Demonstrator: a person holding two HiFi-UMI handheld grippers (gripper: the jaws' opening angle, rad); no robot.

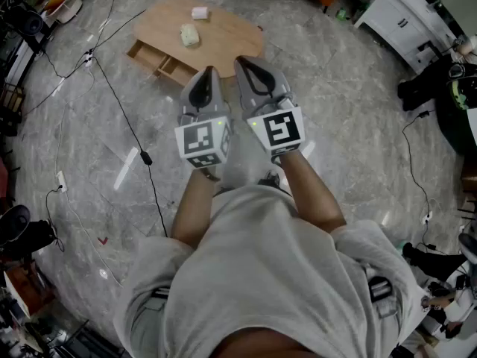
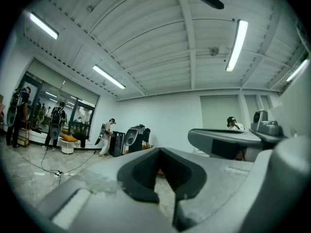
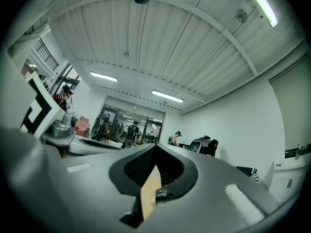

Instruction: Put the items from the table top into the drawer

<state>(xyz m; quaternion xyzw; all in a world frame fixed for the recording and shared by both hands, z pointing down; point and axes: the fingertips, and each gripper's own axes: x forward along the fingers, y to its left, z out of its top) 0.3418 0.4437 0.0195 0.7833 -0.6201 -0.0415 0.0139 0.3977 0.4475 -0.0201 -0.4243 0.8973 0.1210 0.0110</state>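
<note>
Open marble floor [image 1: 335, 88] rings the wooden worktop [image 1: 223, 32] at 12 o'clock. Its drawer [image 1: 153, 58] hangs open at its 8 o'clock edge. The left gripper [image 1: 209, 70] and right gripper [image 1: 243, 60] hover short of the worktop, fingers closed together, holding nothing. A pale lump [image 1: 189, 35] and a small white block [image 1: 200, 12] lie on top.

Surface [image 1: 223, 39]: light wood, smooth, matt. Drawer [image 1: 153, 57]: same wood. Floor [image 1: 350, 118]: grey marble-look, polished, glossy. Left hand-held gripper [image 1: 208, 73] and right hand-held gripper [image 1: 247, 63]: matt grey plastic shells, black ribbed pads [image 3: 138, 166]. Shirt [image 1: 261, 259]: pale cloth, matt.
</note>
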